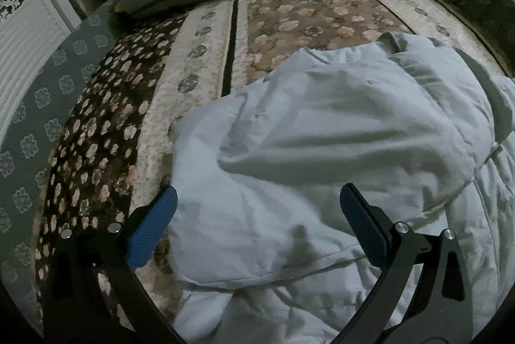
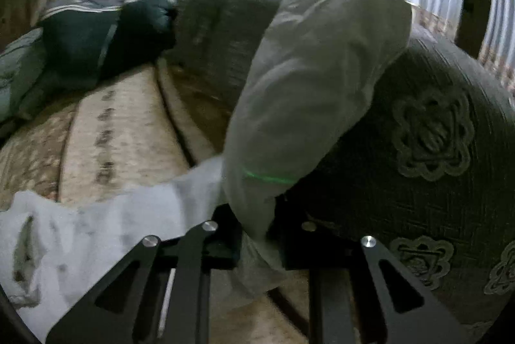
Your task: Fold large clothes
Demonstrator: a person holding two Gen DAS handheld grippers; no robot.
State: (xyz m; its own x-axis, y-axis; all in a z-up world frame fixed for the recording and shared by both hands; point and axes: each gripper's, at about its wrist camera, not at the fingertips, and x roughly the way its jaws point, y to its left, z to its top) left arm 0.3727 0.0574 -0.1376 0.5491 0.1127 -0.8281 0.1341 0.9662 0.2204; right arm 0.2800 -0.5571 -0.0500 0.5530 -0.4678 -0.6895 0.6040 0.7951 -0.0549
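My right gripper (image 2: pixel 257 242) pinches a sleeve (image 2: pixel 309 80) of the white garment (image 1: pixel 322 134), lifting it to fold inward; my left gripper (image 1: pixel 257 215) hovers wide above the garment spread on the bed (image 1: pixel 206 32).

Your left wrist camera looks steeply down, close over the white garment (image 1: pixel 322 134) on the floral blanket (image 1: pixel 199 60); your right wrist camera angles lower, nearer, sharing both.

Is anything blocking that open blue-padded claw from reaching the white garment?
Nothing visible. The left gripper hangs open right over the white garment, its blue pads straddling bare cloth.
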